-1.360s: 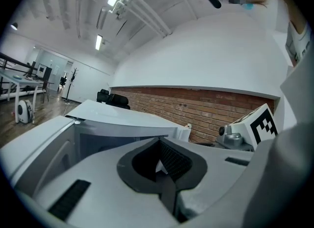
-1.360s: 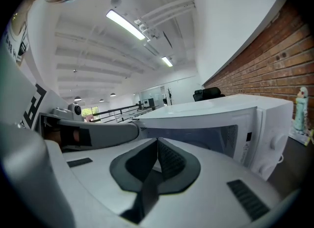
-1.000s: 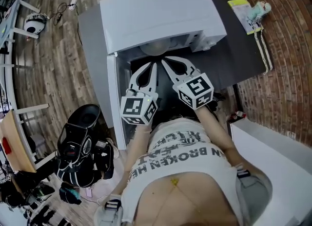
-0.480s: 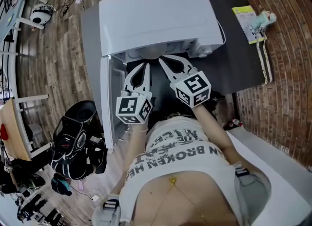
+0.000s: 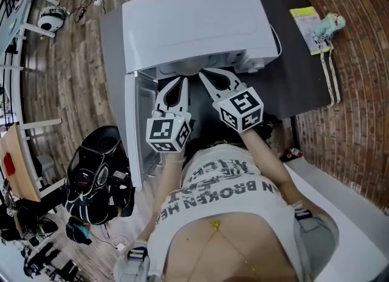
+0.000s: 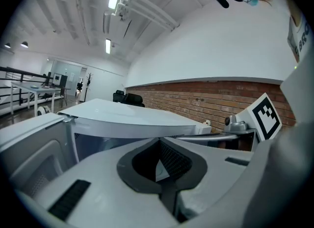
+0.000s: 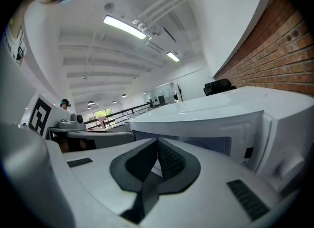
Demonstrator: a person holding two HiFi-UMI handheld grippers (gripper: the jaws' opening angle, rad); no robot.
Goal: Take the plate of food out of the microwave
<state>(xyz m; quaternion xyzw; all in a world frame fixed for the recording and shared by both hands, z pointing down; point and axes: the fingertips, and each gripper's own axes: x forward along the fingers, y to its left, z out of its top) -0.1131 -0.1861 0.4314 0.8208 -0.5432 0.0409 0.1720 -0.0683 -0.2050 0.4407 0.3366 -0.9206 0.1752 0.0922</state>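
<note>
A dark table (image 5: 301,62) is carrying one white microwave (image 5: 194,22), and its single door (image 5: 137,129) is hanging wide open toward the left of the head view. Before the oven's mouth the person is holding two grippers side by side, both pointing into the cavity: the left gripper (image 5: 181,80) and the right gripper (image 5: 205,73), their tips near each other. Each gripper's own view is showing its jaws pressed together at the tips. Only a pale sliver is peeking through the gap behind them, and I cannot tell whether that sliver is crockery. One plate (image 5: 189,67) is showing as a pale rounded edge just inside the mouth, under the oven's front lip and just beyond both tips. What is lying on it is hidden.

As I read it, the reach into the cavity is the step in hand, and the plate is not yet coming out. The next move is calling for the jaws to part, take the near rim at two spots, and draw the plate out level so nothing slides off.
</note>
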